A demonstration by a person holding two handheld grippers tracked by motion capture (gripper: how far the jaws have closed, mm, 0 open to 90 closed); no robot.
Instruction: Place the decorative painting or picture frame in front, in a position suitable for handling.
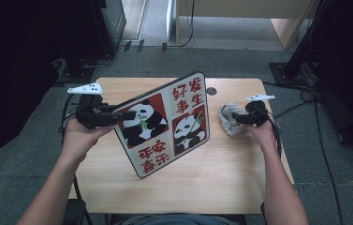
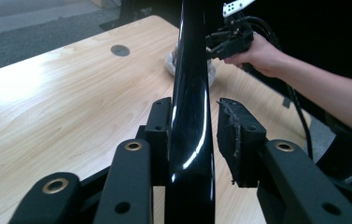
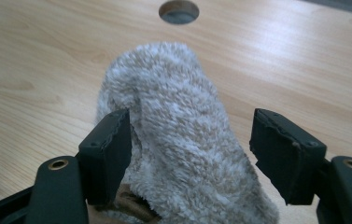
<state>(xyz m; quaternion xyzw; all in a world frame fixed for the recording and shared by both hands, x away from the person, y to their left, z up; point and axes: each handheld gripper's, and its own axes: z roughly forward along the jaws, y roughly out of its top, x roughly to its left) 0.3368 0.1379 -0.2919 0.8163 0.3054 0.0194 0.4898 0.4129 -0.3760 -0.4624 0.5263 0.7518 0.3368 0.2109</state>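
A large flat board (image 1: pixel 165 124) printed with pandas and red Chinese characters stands tilted on edge, its lower corner resting on the wooden table (image 1: pixel 211 187). My left gripper (image 1: pixel 115 115) is shut on the board's left rim. In the left gripper view, the glossy black rim (image 2: pixel 190 93) runs up between the jaws of the left gripper (image 2: pixel 194 135). A fluffy beige-grey cloth (image 1: pixel 225 112) lies bunched at the right. My right gripper (image 1: pixel 234 118) is open around it. In the right gripper view the cloth (image 3: pixel 178 116) touches the left pad, while the right gripper (image 3: pixel 192 144) keeps its other pad apart.
A round cable hole (image 1: pixel 211 91) sits in the tabletop behind the cloth. Black cables (image 1: pixel 300 105) trail off the right edge to the floor. Dark equipment stands at the far left and right, beyond the table.
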